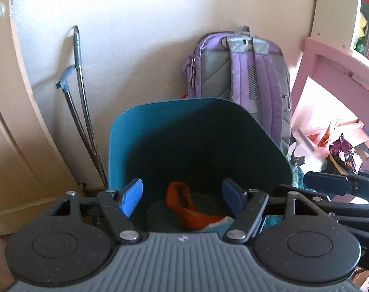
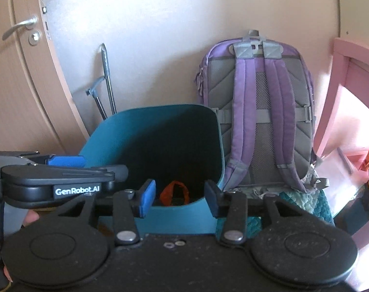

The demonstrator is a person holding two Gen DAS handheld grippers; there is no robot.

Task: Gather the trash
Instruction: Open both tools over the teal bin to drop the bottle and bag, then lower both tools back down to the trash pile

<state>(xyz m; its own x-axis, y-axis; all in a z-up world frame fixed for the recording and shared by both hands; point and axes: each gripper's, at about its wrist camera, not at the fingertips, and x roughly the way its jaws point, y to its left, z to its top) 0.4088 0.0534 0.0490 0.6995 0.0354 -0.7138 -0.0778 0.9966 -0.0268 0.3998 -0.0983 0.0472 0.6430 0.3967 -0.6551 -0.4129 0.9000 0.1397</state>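
A teal trash bin (image 1: 145, 131) stands on the floor against the wall; it also shows in the right wrist view (image 2: 126, 131). An orange scrap (image 1: 187, 206) lies at its bottom on dark and pale-blue pieces, and it shows in the right wrist view (image 2: 171, 192). My left gripper (image 1: 182, 197) is open and empty, held over the bin's mouth. My right gripper (image 2: 180, 196) is open and empty, at the bin's near rim. The left gripper's body (image 2: 62, 177) is at the left of the right wrist view.
A purple backpack (image 1: 243, 73) leans on the wall right of the bin. A folded metal frame (image 1: 79, 92) leans left of it, beside a beige door (image 2: 16, 73). A pink furniture frame (image 1: 330, 73) with colourful wrappers (image 1: 340, 150) is at right. A teal blanket (image 2: 306, 199) lies by the backpack.
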